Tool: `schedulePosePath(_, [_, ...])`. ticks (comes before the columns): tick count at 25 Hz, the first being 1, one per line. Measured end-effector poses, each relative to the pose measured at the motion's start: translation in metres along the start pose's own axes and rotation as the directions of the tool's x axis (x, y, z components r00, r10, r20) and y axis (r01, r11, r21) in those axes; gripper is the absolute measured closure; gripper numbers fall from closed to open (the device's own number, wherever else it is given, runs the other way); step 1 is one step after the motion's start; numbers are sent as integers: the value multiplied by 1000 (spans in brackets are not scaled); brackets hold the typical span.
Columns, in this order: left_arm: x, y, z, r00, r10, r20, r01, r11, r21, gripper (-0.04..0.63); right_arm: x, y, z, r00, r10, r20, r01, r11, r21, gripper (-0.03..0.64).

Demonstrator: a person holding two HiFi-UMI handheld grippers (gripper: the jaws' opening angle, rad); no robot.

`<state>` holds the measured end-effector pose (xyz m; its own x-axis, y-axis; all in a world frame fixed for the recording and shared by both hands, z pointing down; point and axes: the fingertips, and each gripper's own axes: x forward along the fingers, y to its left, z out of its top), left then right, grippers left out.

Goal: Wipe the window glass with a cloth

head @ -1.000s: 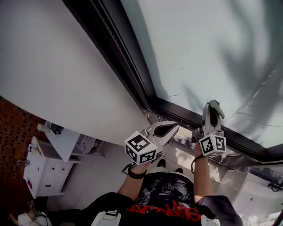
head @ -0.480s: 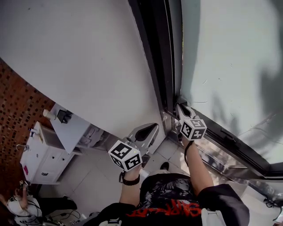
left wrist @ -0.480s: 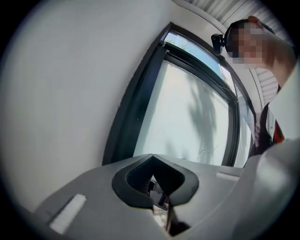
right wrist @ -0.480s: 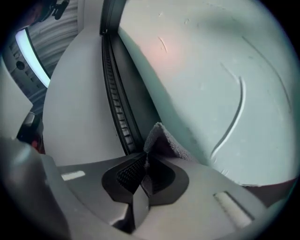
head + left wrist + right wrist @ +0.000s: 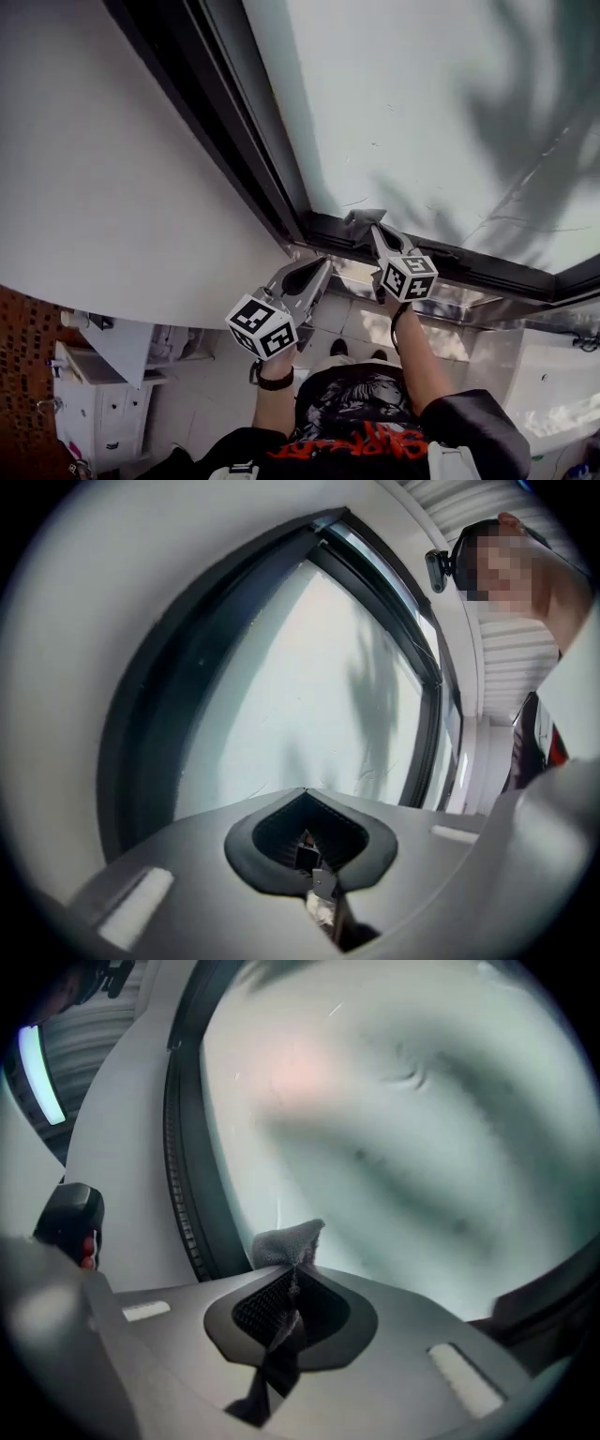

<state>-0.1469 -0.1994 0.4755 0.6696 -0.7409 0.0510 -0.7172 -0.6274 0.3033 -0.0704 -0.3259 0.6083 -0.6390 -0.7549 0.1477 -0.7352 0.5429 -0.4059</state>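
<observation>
You are in the wiping step, working the lower left corner of the pane. Your right gripper point(image 5: 292, 1277) is pressed together on the grey cloth point(image 5: 287, 1241). The cloth bunches out past the tips, and a tail of it hangs back through the jaws. In the head view that bunch sits at the bottom edge of the window glass point(image 5: 422, 122), just where it meets the dark frame point(image 5: 246, 141). I cannot tell whether the cloth is pressed to the glass or just off it. Your left gripper point(image 5: 322, 266) hangs lower, beside the right one and below the frame. Its jaws are closed on nothing, and it takes no part in the wipe.

For the next move, I judge you should lay the bunch flat on the glass and sweep away from the corner, since most of the pane lies above and to the right. Pinch firmly: only a small bunch sticks out, and bare tips could scrape the glass.

The red lettering on your black shirt point(image 5: 356, 417) is cut off by the picture's edge and cannot be read. The marker cubes point(image 5: 408, 277) carry black-and-white squares, no words.
</observation>
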Motion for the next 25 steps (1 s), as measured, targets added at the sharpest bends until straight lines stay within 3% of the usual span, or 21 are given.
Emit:
schedulePosePath(7, [80, -62, -20, 969, -233, -77, 234, 972, 2, 593, -91, -64, 59, 985, -129, 115, 129, 992, 10, 600])
schedulePosePath(13, [122, -112, -30, 927, -357, -119, 360, 933, 6, 593, -178, -153, 69, 927, -342, 157, 334, 940, 75, 600])
schedulePosePath(16, [134, -133, -31, 912, -389, -130, 395, 918, 25, 593, -229, -205, 70, 881, -443, 166, 428, 896, 121, 600])
schedulePosePath(20, [146, -146, -33, 910, -389, -141, 398, 917, 40, 593, -301, -268, 71, 796, -578, 180, 540, 812, 224, 600])
schedulePosePath(25, [156, -156, -32, 909, -380, -173, 395, 917, 62, 593, -371, -322, 69, 704, -684, 189, 643, 728, 238, 600])
